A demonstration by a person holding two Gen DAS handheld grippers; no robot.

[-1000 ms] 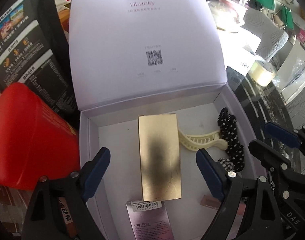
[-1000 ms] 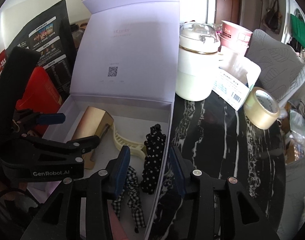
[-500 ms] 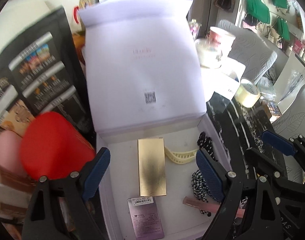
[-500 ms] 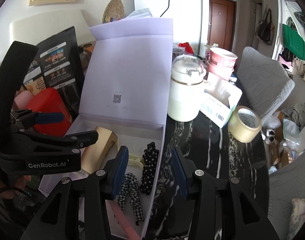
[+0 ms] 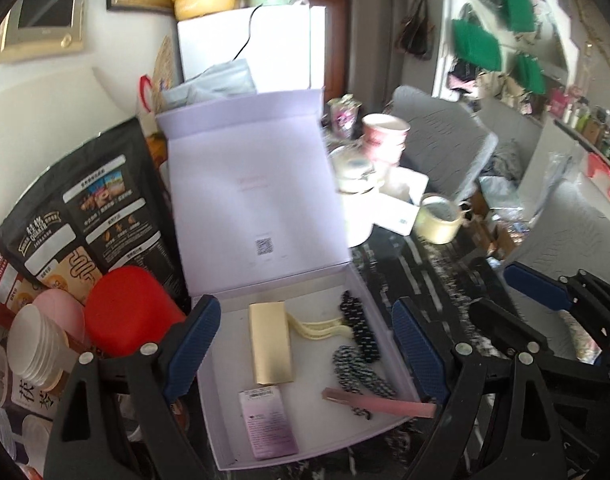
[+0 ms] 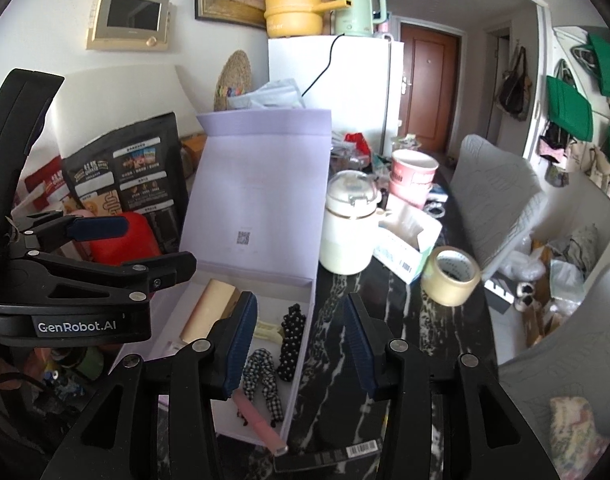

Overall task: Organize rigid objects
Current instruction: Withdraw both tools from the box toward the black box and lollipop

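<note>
Your left gripper (image 5: 301, 352) stood wide and empty, your right gripper (image 6: 301, 344) narrower, also empty. Gold case (image 5: 271, 346), comb (image 5: 319, 327), scrunchies and pink clip (image 5: 379, 398) lay inside the lavender box (image 5: 221, 412) (lid up). Looked mostly done; closing probably remained.

- Daylight fills the room, bright and even, with soft shadows.
- The left wrist view is smeared by motion blur; the green bags (image 5: 477, 42) on the wall and the printing inside the box lid (image 5: 257, 200) lose their edges.
- The right wrist view is sharp.
- Both views bulge, with black corners.
- Pale glare washes the fridge (image 6: 337, 80).
</note>
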